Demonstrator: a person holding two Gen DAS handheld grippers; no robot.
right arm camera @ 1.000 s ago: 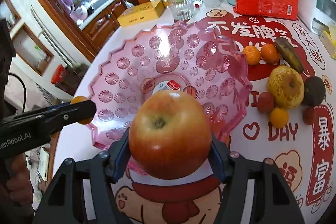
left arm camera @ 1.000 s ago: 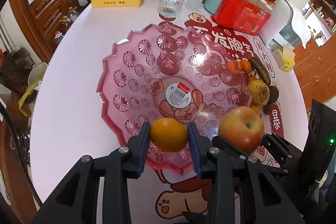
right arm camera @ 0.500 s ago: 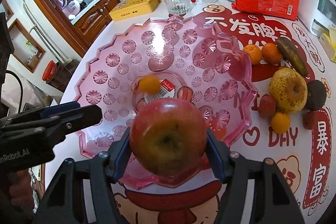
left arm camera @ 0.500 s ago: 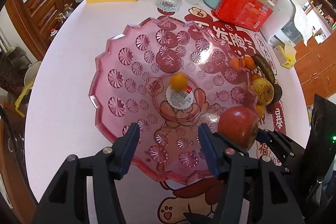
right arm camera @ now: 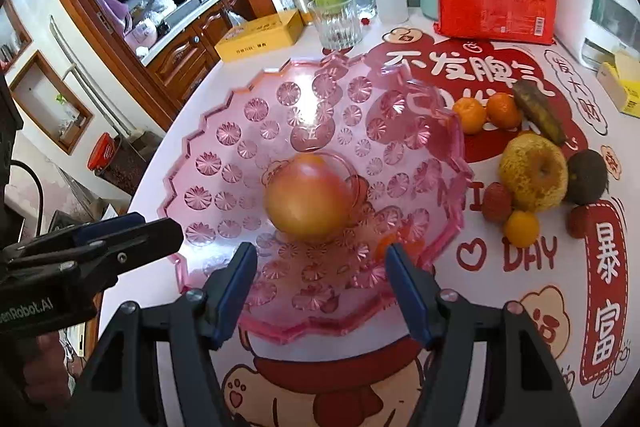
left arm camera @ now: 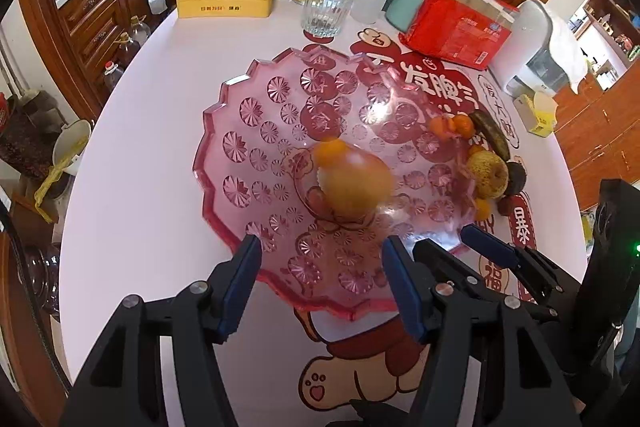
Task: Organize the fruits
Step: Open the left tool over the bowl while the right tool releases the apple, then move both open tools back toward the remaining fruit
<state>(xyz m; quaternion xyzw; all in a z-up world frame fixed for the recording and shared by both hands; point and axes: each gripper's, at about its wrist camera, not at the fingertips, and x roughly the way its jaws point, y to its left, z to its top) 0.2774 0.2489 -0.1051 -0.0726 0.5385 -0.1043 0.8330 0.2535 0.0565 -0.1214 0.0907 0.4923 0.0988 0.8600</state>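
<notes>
Left wrist view: red-yellow round apple [left arm camera: 356, 187], motion-blurred, sits at the centre of the pink scalloped glass bowl [left arm camera: 240, 163], a small orange citrus fruit [left arm camera: 330, 151] touching its far side. Left gripper [left arm camera: 320, 283] has just been opening; jaws wide, nothing between them.

Right wrist view: apple [right arm camera: 306, 197] lies in the bowl [right arm camera: 208, 163] on the bench [right arm camera: 460, 307], no longer clamped as before. Right gripper [right arm camera: 320, 287] stands wide, empty.
</notes>
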